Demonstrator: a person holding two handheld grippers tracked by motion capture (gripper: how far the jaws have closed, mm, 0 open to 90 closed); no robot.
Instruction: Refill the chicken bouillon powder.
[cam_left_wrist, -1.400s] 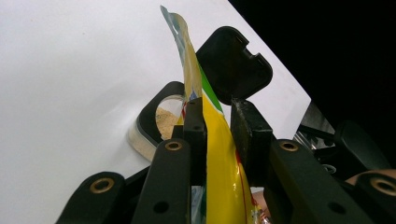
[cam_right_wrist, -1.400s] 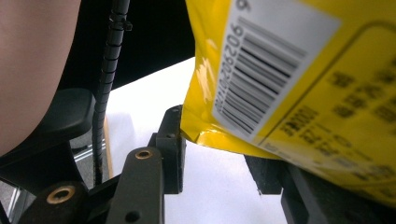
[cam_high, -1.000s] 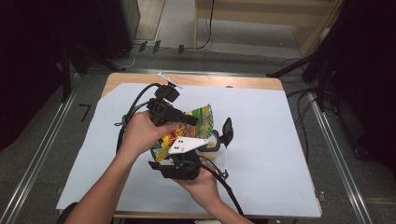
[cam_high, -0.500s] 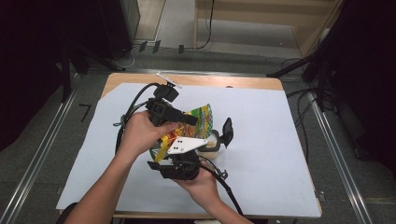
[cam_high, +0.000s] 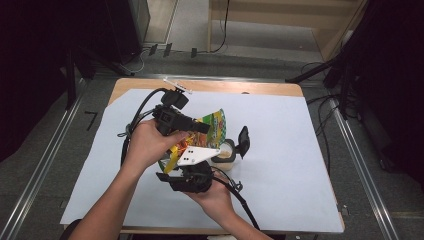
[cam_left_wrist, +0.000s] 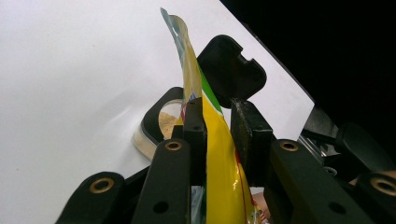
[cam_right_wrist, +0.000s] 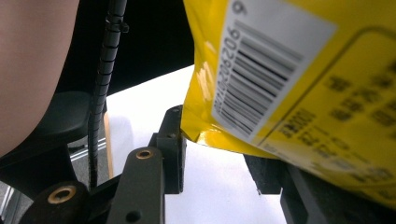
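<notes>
The left gripper (cam_left_wrist: 217, 126) pinches the yellow snack bag (cam_left_wrist: 219, 154) upright over the open jar (cam_left_wrist: 161, 123). The right gripper (cam_right_wrist: 219, 154) grips the jar, though its contact is hidden. White table cover (cam_high: 300, 150) lies open to the right.

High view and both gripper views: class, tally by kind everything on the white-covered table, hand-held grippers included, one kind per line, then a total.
Yellow and green foil snack pouch: 1
Clear plastic container of tan powder: 1
Black flip lid, hinged open on that container: 1
Black two-jaw grippers, left gripper and right gripper: 2
Total: 5
</notes>
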